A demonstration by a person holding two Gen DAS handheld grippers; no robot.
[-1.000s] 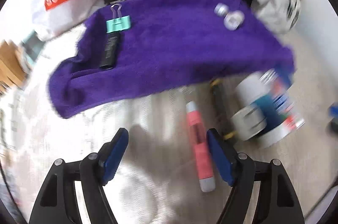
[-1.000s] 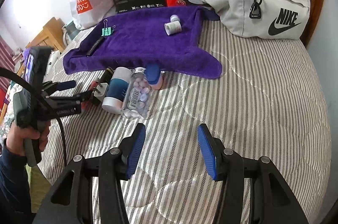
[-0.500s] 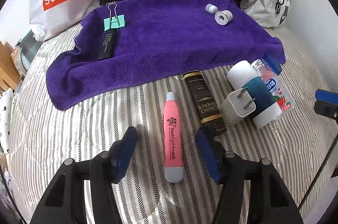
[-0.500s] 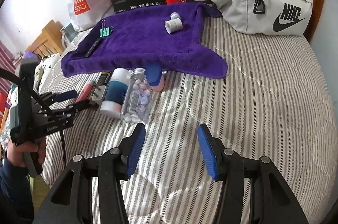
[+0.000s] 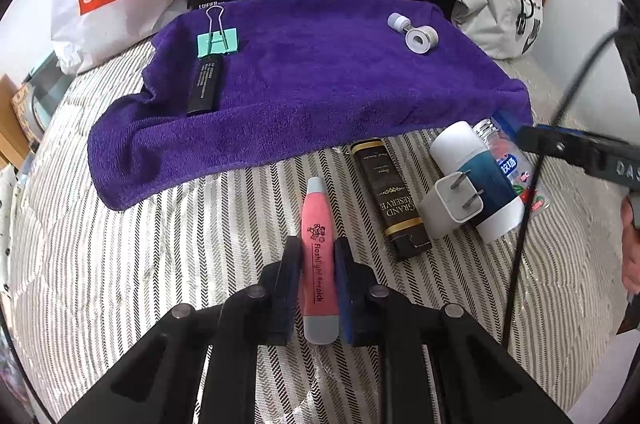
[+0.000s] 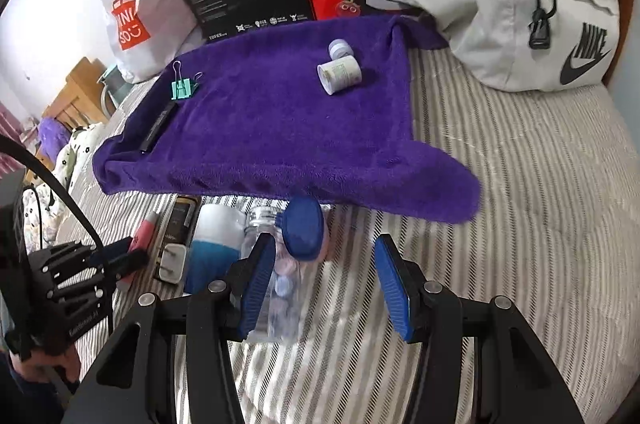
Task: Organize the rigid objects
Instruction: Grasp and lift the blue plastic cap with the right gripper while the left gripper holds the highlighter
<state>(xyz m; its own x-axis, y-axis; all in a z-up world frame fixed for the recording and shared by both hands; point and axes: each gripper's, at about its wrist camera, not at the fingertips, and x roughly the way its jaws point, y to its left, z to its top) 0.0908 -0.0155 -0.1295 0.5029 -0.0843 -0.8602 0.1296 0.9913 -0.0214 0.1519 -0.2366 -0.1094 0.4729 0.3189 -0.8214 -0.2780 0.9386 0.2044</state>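
Since half a second ago the left claw [image 5: 318, 264] has closed from wide apart onto the pink plastic flashlight pen with grey ends [image 5: 319, 260], its dark pads now pressed against both sides of the barrel at lower centre of the left wrist view, while the pen lies on the striped grey bed cover [image 5: 160, 264]. Just right of it lie a black and gold rectangular box [image 5: 390, 196], a white plug adapter with two metal prongs [image 5: 454, 202] and a white and teal cylindrical bottle [image 5: 476, 176]. Across the middle of the frame spreads a purple terry towel [image 5: 320, 84], carrying a teal binder clip [image 5: 217, 40] and a slim black stick [image 5: 206, 84] at upper left and two small white round containers [image 5: 420, 38] at upper right. In the right wrist view, the right claw [image 6: 326, 288] has dropped closer to the bed and stands wide apart, empty, with a clear plastic jar of pastel tablets [image 6: 280, 276] and its blue lid [image 6: 304, 232] just ahead of its left finger.
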